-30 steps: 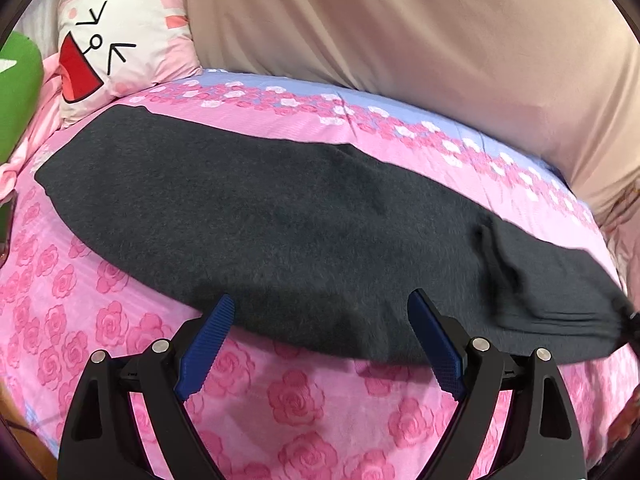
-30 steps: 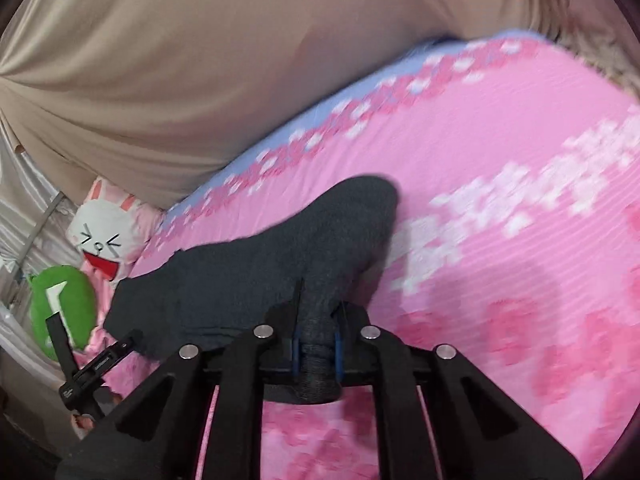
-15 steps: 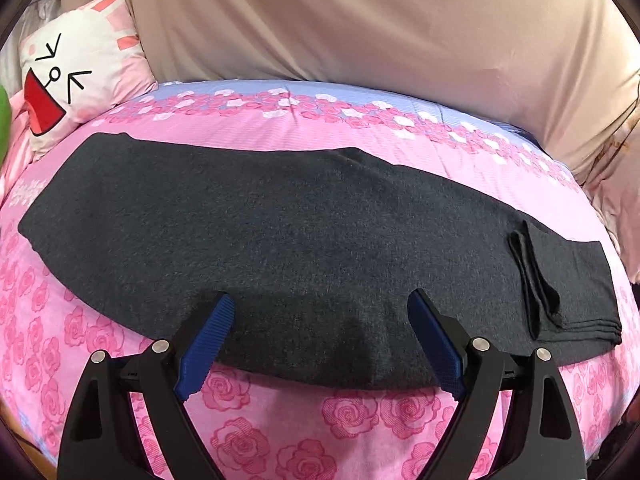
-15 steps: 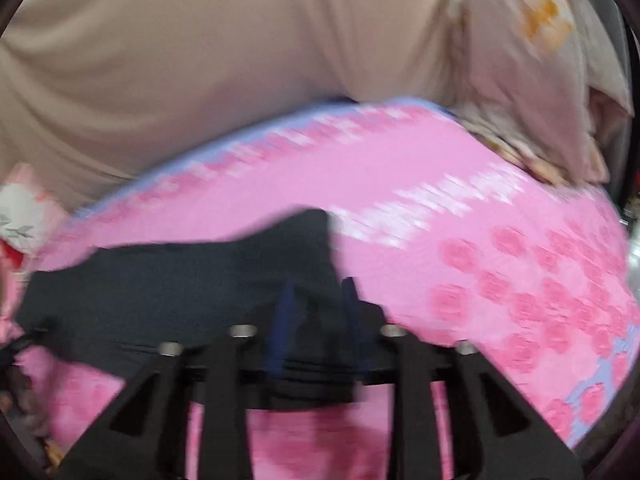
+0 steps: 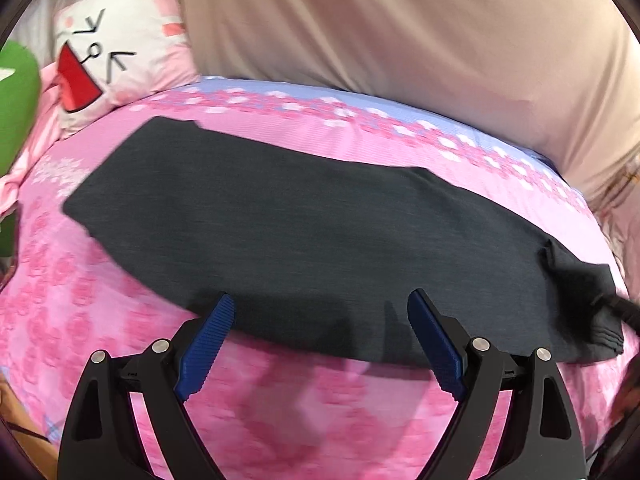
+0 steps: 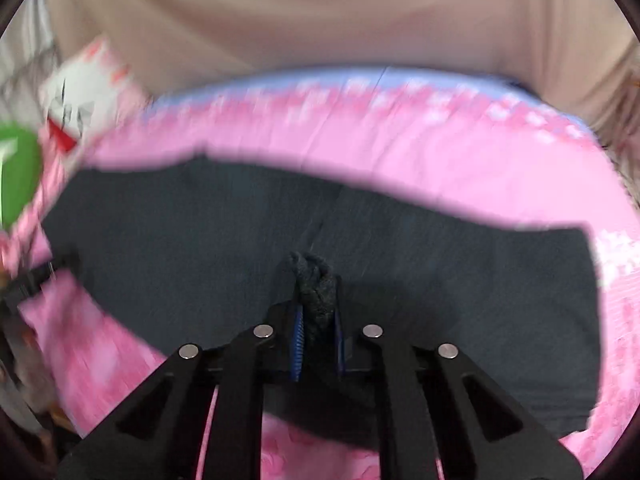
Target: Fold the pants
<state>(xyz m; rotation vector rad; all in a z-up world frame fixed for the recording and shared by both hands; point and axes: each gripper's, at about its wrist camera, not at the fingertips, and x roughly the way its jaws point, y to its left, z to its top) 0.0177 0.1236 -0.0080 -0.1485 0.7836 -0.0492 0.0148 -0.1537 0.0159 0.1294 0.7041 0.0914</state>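
Dark grey pants (image 5: 304,236) lie flat, folded lengthwise, across a pink rose-print bed (image 5: 280,400). My left gripper (image 5: 320,312) is open and empty, its blue pads just over the near edge of the pants. My right gripper (image 6: 318,316) is shut on a bunched fold of the pants (image 6: 314,284), with the rest of the cloth (image 6: 460,312) spread under and beyond it. The right gripper's tip also shows at the pants' right end in the left wrist view (image 5: 618,312).
A white bunny-face cushion (image 5: 116,60) and a green pillow (image 5: 16,116) sit at the bed's far left. A beige curtain (image 5: 400,32) hangs behind the bed. The bed edge curves down at the right.
My right gripper has swung left with the pants' end pinched, and now looks over the spread cloth. My left gripper has stayed open and shifted its view a little.
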